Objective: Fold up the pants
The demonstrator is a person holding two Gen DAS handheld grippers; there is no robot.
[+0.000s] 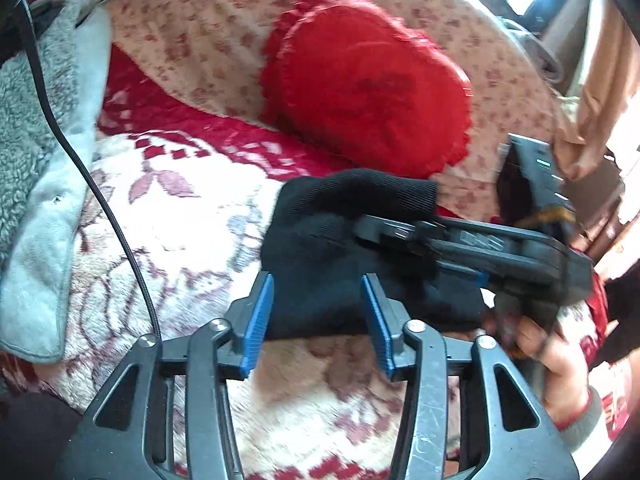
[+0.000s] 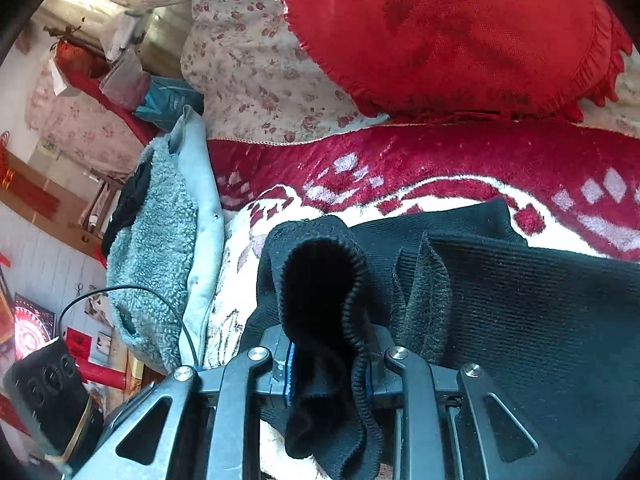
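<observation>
The black ribbed pants [image 1: 320, 248] lie bunched on a red and white patterned blanket [image 1: 168, 208]. My left gripper [image 1: 320, 300] is open, its blue pads on either side of the near edge of the pants, holding nothing. My right gripper [image 2: 330, 364] is shut on a thick fold of the pants [image 2: 320, 312], which bulges up between the fingers and hides the tips. The rest of the pants [image 2: 540, 312] spreads to the right. In the left wrist view the right gripper [image 1: 372, 230] reaches in from the right over the pants, with the person's hand [image 1: 552, 356] behind it.
A red frilled cushion [image 1: 368, 80] leans on a floral pillow [image 1: 200, 28] behind the pants. A grey fleece garment [image 1: 36, 160] lies at the left, with a black cable [image 1: 100, 200] across it. The cushion [image 2: 460, 32] and the fleece garment [image 2: 160, 248] also show in the right wrist view.
</observation>
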